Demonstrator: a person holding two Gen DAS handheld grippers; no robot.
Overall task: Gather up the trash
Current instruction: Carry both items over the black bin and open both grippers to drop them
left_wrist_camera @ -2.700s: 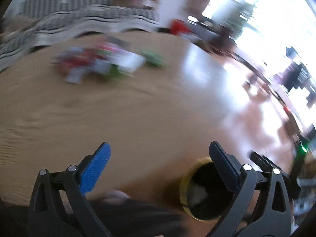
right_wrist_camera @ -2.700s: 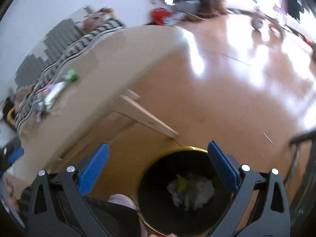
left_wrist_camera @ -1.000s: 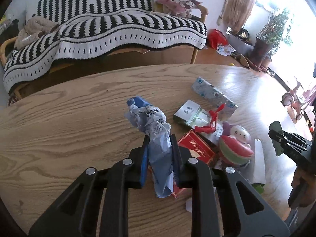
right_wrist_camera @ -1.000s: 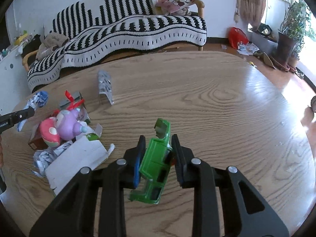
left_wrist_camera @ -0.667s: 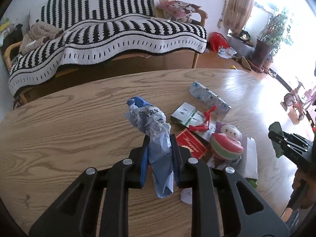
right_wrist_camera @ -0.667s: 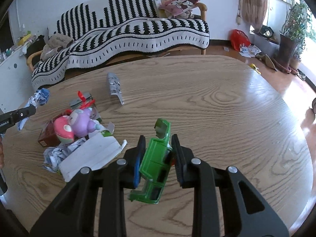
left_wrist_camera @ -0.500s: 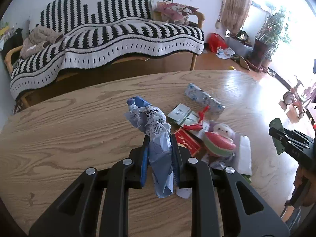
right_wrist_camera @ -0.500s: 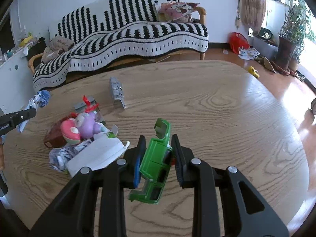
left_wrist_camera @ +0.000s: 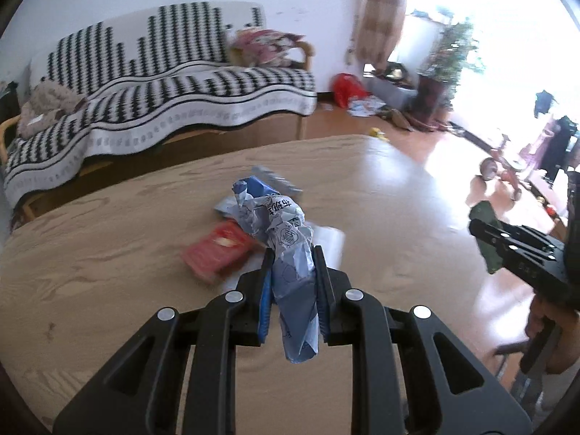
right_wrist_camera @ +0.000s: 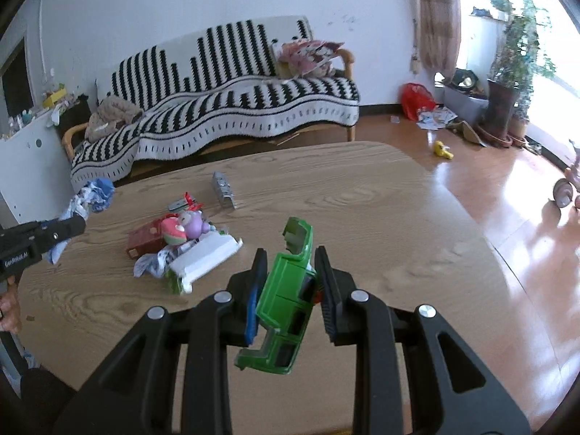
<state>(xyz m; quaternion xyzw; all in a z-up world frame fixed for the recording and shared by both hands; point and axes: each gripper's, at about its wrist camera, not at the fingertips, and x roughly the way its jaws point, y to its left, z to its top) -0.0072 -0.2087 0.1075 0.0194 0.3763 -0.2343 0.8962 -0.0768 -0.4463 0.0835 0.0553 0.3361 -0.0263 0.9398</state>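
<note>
My left gripper [left_wrist_camera: 293, 257] is shut on a crumpled blue and white wrapper [left_wrist_camera: 286, 243] and holds it above the wooden table [left_wrist_camera: 108, 239]. My right gripper [right_wrist_camera: 290, 264] is shut on a green plastic piece [right_wrist_camera: 286, 301] above the table [right_wrist_camera: 398, 224]. The left gripper with its wrapper [right_wrist_camera: 87, 199] also shows at the left edge of the right wrist view. The right gripper [left_wrist_camera: 482, 232] shows at the right of the left wrist view. A pile of litter lies on the table: a red box [right_wrist_camera: 143, 239], a white carton [right_wrist_camera: 203, 259], crumpled paper [right_wrist_camera: 152, 266] and a silver packet [right_wrist_camera: 223, 190].
A pink and purple toy [right_wrist_camera: 183, 230] sits in the pile. A sofa with a black and white striped cover [right_wrist_camera: 232, 105] stands behind the table. The wooden floor [right_wrist_camera: 525, 195] lies to the right, with a potted plant [right_wrist_camera: 507, 83] and a red bag [right_wrist_camera: 417, 101].
Both grippers have pulled back and up from the pile, still shut on their items. The left wrist view has swung right and is now blurred. In the oldest frames both grippers were open over a bin.
</note>
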